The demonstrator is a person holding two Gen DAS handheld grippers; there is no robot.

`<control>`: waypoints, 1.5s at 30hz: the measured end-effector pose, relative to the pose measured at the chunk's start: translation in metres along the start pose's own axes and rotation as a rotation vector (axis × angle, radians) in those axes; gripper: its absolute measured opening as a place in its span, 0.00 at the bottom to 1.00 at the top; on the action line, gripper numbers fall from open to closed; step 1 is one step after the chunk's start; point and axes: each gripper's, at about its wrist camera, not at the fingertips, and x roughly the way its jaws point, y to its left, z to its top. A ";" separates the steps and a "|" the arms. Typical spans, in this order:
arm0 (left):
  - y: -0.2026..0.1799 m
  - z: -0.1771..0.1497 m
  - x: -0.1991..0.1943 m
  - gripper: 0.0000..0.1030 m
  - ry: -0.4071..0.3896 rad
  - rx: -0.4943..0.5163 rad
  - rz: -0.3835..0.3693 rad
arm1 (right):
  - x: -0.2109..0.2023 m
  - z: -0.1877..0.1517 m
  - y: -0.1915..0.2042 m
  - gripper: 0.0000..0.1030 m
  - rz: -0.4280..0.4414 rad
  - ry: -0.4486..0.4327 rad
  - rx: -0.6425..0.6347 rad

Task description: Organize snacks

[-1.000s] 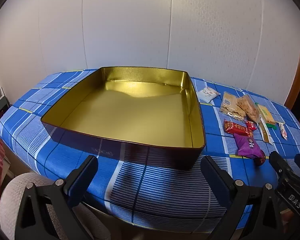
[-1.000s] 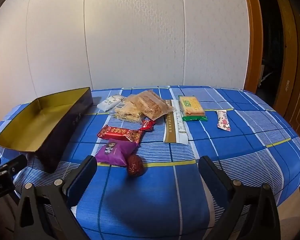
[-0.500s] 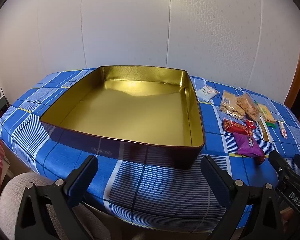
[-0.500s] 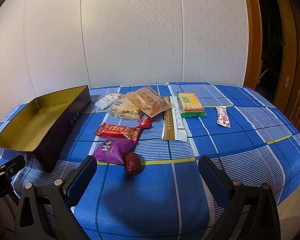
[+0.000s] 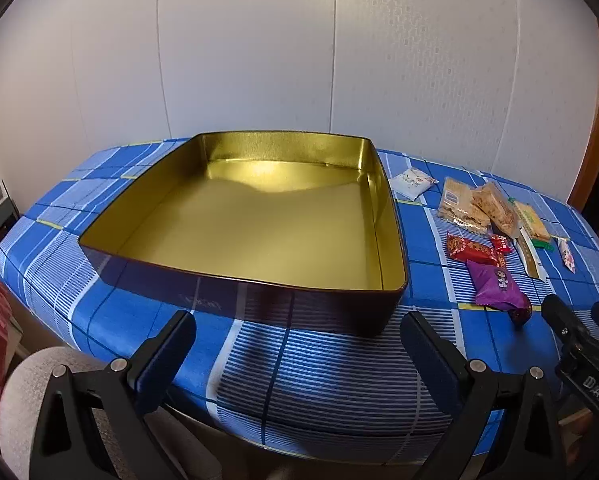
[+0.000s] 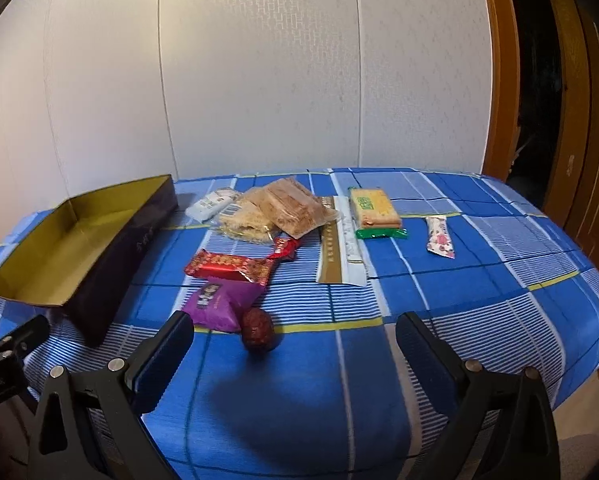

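An empty gold-lined tin box (image 5: 235, 276) with dark outer walls sits on the blue checked table; it also shows at the left in the right wrist view (image 6: 111, 248). Snacks lie right of it: a purple packet (image 6: 219, 304), a red date (image 6: 258, 331), a red bar (image 6: 229, 266), clear cracker packs (image 6: 287, 206), a green biscuit pack (image 6: 373, 210), a white-gold sachet (image 6: 341, 252), a pink candy (image 6: 440, 237), a white packet (image 6: 211, 204). My left gripper (image 5: 299, 348) is open in front of the box. My right gripper (image 6: 293, 350) is open just short of the date.
The table's near edge (image 5: 299, 444) runs under both grippers. A padded grey chair (image 5: 31, 392) stands below left. A white panelled wall stands behind the table. A wooden door frame (image 6: 503, 80) stands at the right.
Both grippers have drifted slightly closer to the table; the date and purple packet sit lower and nearer in the right wrist view. Nothing was gripped or moved.
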 end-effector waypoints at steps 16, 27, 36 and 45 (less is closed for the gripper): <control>-0.006 -0.001 0.001 1.00 0.007 0.024 -0.015 | 0.004 -0.001 -0.006 1.00 0.009 0.015 0.022; -0.008 -0.002 0.003 1.00 0.020 0.040 -0.031 | 0.004 0.001 -0.019 1.00 -0.010 0.029 0.051; -0.017 -0.005 0.006 1.00 0.037 0.067 -0.048 | 0.008 0.001 -0.030 0.97 -0.009 0.054 0.083; -0.030 -0.010 0.005 1.00 0.043 0.132 -0.067 | 0.016 0.024 -0.038 0.80 -0.001 0.069 0.066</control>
